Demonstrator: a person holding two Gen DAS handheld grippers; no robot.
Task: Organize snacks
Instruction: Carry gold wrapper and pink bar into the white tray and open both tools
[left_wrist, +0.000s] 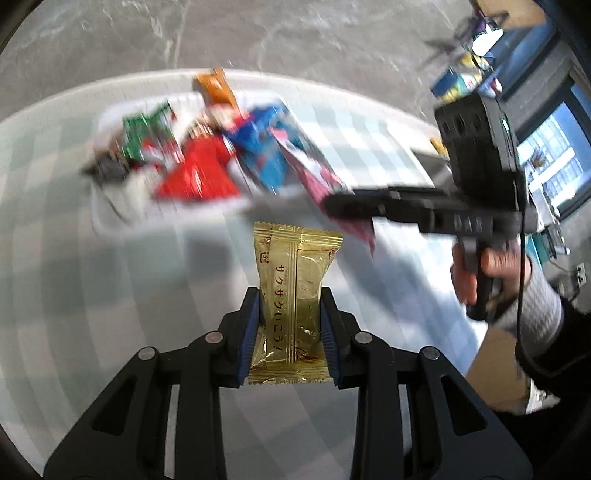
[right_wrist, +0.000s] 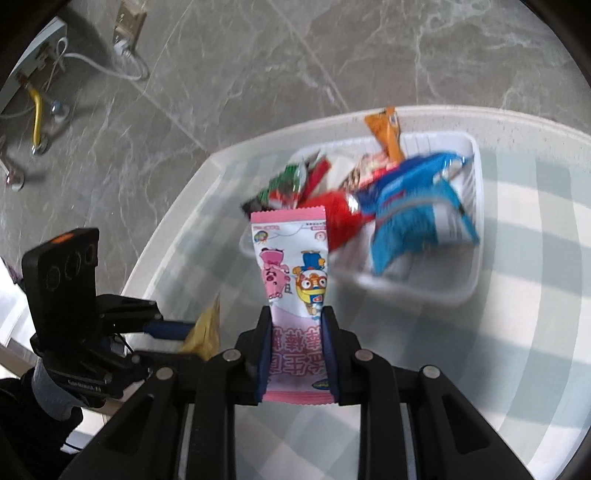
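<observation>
My left gripper (left_wrist: 290, 295) is shut on a gold snack packet (left_wrist: 293, 295), held upright above the checked tablecloth. My right gripper (right_wrist: 295, 314) is shut on a pink cartoon snack packet (right_wrist: 293, 280), also lifted off the table. Behind both stands a white tray (right_wrist: 474, 258) piled with several snacks: a blue bag (right_wrist: 410, 206), a red packet (left_wrist: 199, 173), a green packet (left_wrist: 142, 129) and an orange one (right_wrist: 388, 133). The right gripper (left_wrist: 343, 206) with its pink packet (left_wrist: 314, 177) shows at the right of the left wrist view; the left gripper (right_wrist: 184, 330) with the gold packet (right_wrist: 207, 328) shows at the lower left of the right wrist view.
The round table (right_wrist: 192, 206) carries a pale green and white checked cloth. Grey marble floor (right_wrist: 258, 66) lies beyond its edge, with a white cable and power strip (right_wrist: 125, 33) at the far left. A hand and grey sleeve (left_wrist: 517, 295) hold the right gripper.
</observation>
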